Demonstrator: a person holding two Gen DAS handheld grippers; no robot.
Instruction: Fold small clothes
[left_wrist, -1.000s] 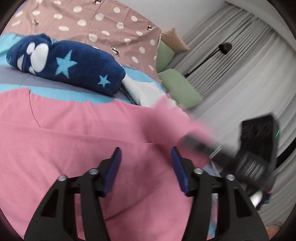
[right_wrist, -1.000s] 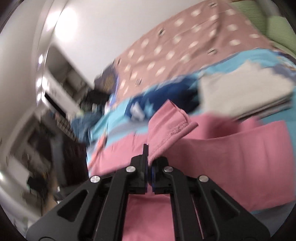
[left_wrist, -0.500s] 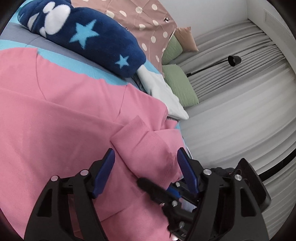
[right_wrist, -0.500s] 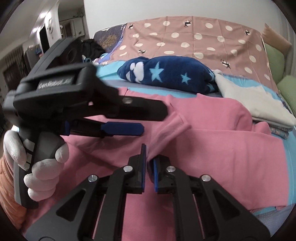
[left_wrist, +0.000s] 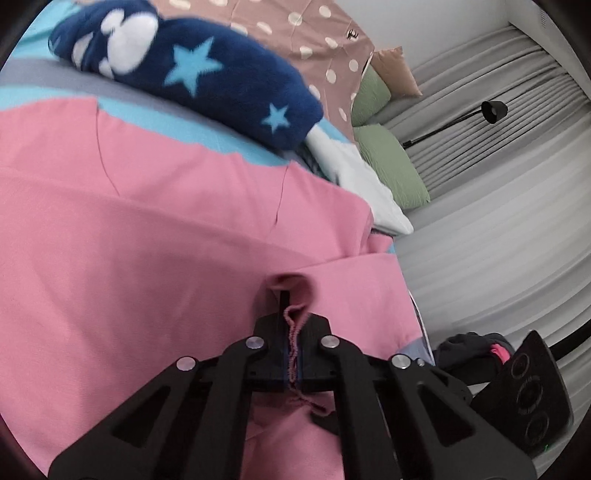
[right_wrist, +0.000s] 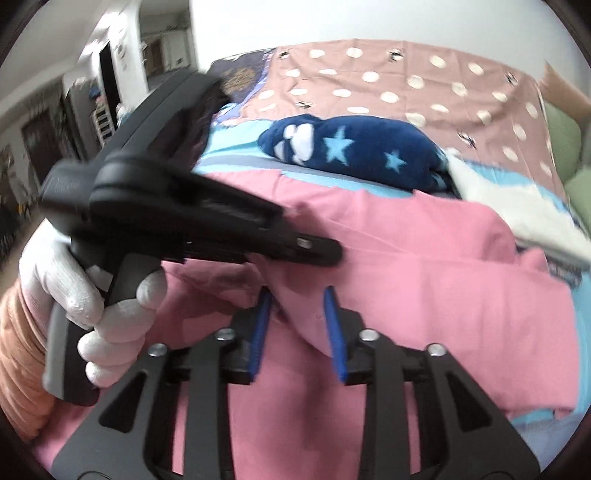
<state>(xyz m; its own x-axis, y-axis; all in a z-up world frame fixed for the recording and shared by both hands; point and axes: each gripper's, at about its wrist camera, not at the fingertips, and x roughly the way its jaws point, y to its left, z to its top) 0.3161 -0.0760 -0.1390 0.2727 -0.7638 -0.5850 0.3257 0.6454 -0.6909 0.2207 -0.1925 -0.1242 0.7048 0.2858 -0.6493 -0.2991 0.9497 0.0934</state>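
Observation:
A pink garment (left_wrist: 147, 240) lies spread over the bed and fills the lower half of both views (right_wrist: 424, 280). My left gripper (left_wrist: 291, 332) is shut on a bunched fold of its edge, and pink hem shows between the black fingers. My right gripper (right_wrist: 297, 317) hovers just over the cloth, its jaws opening; the blue pads (right_wrist: 334, 325) stand apart and do not press on the fabric between them. In the right wrist view the left gripper (right_wrist: 325, 251) crosses from the left, held by a white-gloved hand (right_wrist: 92, 295).
A navy star-print blanket roll (left_wrist: 207, 77) (right_wrist: 362, 147) lies beyond the garment, with folded white cloth (left_wrist: 365, 188) to its right. Farther back lie green pillows (left_wrist: 391, 166) and a dotted brown cover (right_wrist: 424, 85). Grey curtains (left_wrist: 498, 221) and a black lamp (left_wrist: 493, 110) stand past the bed's right edge.
My left gripper closed from wide open onto the pink fold that the right one carried over. My right gripper, shut on that fold before, let it go and its pads parted.

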